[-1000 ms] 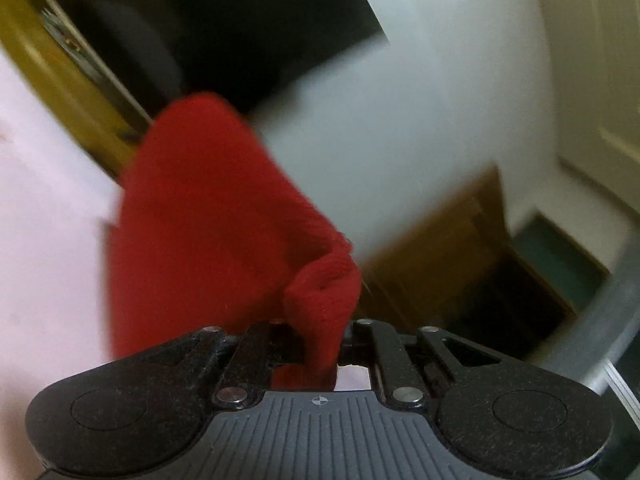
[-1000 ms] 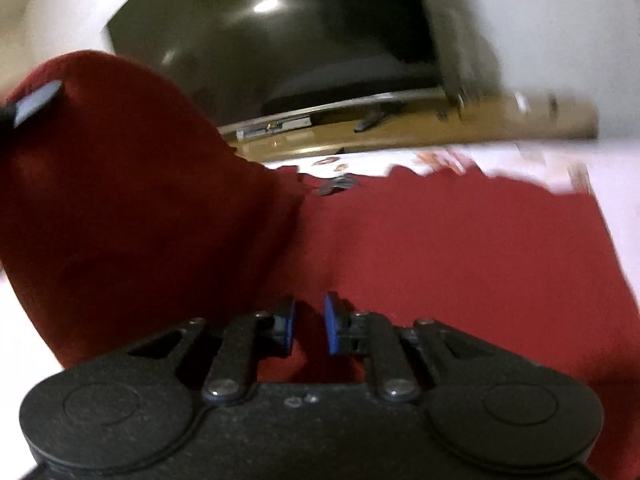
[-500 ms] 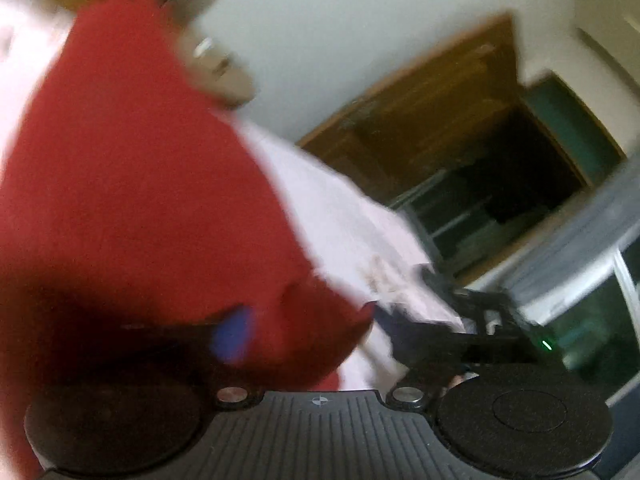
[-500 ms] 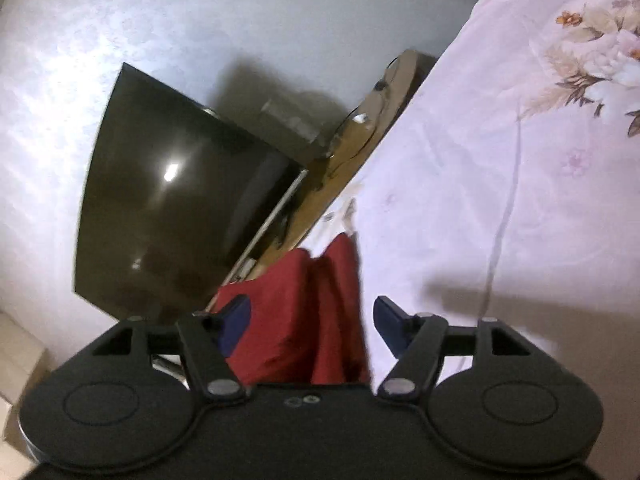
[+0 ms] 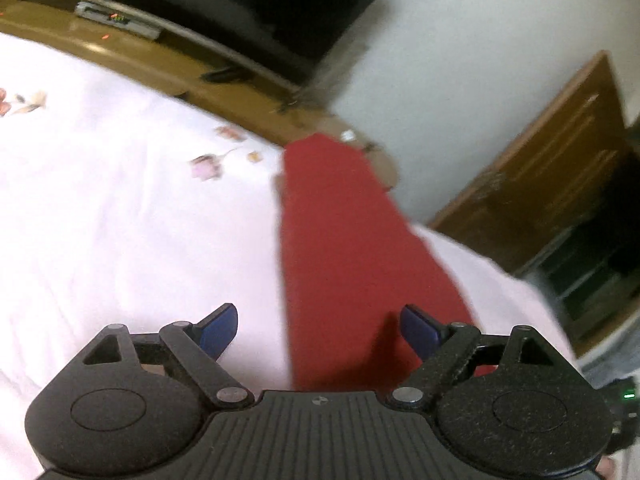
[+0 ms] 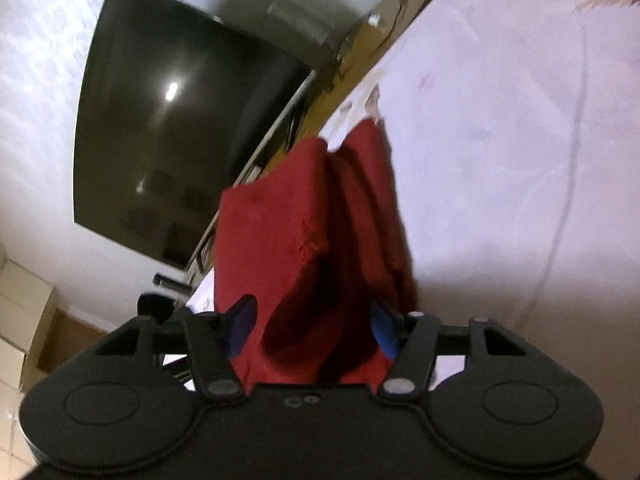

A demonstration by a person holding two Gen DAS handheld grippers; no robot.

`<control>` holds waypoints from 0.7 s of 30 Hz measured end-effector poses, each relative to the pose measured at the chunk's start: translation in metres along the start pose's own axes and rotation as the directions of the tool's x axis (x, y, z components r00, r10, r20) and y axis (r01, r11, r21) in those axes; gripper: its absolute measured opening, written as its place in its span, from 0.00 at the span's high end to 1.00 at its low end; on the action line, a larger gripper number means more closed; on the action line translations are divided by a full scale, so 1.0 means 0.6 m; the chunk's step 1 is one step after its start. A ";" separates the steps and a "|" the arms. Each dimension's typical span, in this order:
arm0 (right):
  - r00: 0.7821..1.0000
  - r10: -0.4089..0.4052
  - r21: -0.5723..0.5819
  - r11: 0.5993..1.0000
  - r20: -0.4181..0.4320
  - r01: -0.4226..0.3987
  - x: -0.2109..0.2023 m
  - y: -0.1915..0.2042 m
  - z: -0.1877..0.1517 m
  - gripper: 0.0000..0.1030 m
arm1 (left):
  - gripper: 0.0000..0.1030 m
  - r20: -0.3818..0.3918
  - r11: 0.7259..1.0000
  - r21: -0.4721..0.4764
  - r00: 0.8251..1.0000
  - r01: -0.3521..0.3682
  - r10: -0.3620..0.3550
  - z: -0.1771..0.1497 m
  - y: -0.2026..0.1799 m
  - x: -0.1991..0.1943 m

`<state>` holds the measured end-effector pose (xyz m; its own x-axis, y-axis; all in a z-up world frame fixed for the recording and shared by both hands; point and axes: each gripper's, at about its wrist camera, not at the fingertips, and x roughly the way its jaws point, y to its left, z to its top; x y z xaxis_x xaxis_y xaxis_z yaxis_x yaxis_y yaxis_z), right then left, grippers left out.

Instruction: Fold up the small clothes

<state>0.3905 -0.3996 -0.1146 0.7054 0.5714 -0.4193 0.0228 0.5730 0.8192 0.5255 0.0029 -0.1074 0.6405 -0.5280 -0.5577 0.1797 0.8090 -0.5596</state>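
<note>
Left claw [image 5: 318, 330] hangs wide open and empty above the red cloth [image 5: 352, 248], a folded strip lying on the bed [image 5: 120, 220] toward twelve o'clock. A second ago it pinched that cloth. Right claw [image 6: 312, 326], half open and just narrowing, straddles loose folds ungripped. Likely between folds; next needs a fresh edge grip.

One red garment [image 5: 352, 248] lies at twelve o'clock on one floral bed sheet [image 5: 120, 220]; one dark television [image 6: 172, 128] and two cardboard boxes [image 6: 24, 308] at nine o'clock.
</note>
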 end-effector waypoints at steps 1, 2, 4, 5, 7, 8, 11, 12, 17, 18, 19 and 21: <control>1.000 -0.001 -0.008 1.000 -0.004 0.001 0.008 0.001 0.003 0.45 | 0.15 -0.010 1.000 0.005 1.000 -0.011 0.011 -0.013 -0.006 -0.009; 1.000 -0.003 -0.024 1.000 0.001 0.003 0.012 0.003 0.004 0.45 | 0.15 -0.012 1.000 0.007 1.000 -0.013 0.013 -0.012 -0.009 -0.004; 1.000 0.013 -0.044 0.999 0.006 -0.012 0.023 0.002 0.012 0.46 | 0.15 -0.004 1.000 0.008 1.000 -0.012 0.012 -0.004 -0.006 -0.006; 1.000 0.008 -0.051 0.999 0.000 -0.008 0.033 0.003 0.021 0.47 | 0.15 0.006 1.000 0.011 1.000 -0.021 0.021 0.006 -0.010 0.005; 1.000 0.007 -0.072 0.997 -0.002 -0.007 0.049 0.004 0.035 0.47 | 0.15 0.015 1.000 0.009 1.000 -0.026 0.026 0.012 -0.015 0.013; 1.000 0.009 -0.084 0.996 0.001 -0.009 0.058 0.005 0.041 0.47 | 0.15 0.014 1.000 -0.001 1.000 -0.028 0.028 0.012 -0.014 0.018; 1.000 -0.009 -0.146 0.989 0.008 0.010 0.080 0.017 0.048 0.47 | 0.15 0.013 0.999 -0.017 0.999 -0.033 0.034 0.010 -0.008 0.035; 1.000 -0.025 -0.178 0.984 0.015 0.028 0.085 0.025 0.045 0.47 | 0.15 0.018 0.999 -0.015 0.999 -0.034 0.034 0.010 -0.008 0.034; 0.986 -0.134 -0.343 0.926 0.099 0.160 0.070 0.076 0.021 0.86 | 0.15 0.049 0.998 0.022 0.997 -0.055 0.054 0.014 -0.018 0.036; 0.983 -0.132 -0.376 0.911 0.125 0.170 0.059 0.087 0.015 0.86 | 0.15 0.059 0.998 0.041 0.997 -0.056 0.053 0.016 -0.023 0.033; 0.980 -0.124 -0.413 0.893 0.157 0.179 0.044 0.101 0.008 0.86 | 0.15 0.062 0.997 0.052 0.997 -0.056 0.053 0.017 -0.028 0.031; 0.974 -0.101 -0.453 0.872 0.201 0.184 0.015 0.119 -0.003 0.86 | 0.15 0.062 0.996 0.075 0.997 -0.052 0.047 0.023 -0.041 0.029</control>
<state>0.3973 -0.3525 -0.0608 0.8274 0.3811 -0.4125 -0.1715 0.8709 0.4605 0.5427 -0.0227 -0.0952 0.6935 -0.4723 -0.5440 0.2022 0.8524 -0.4822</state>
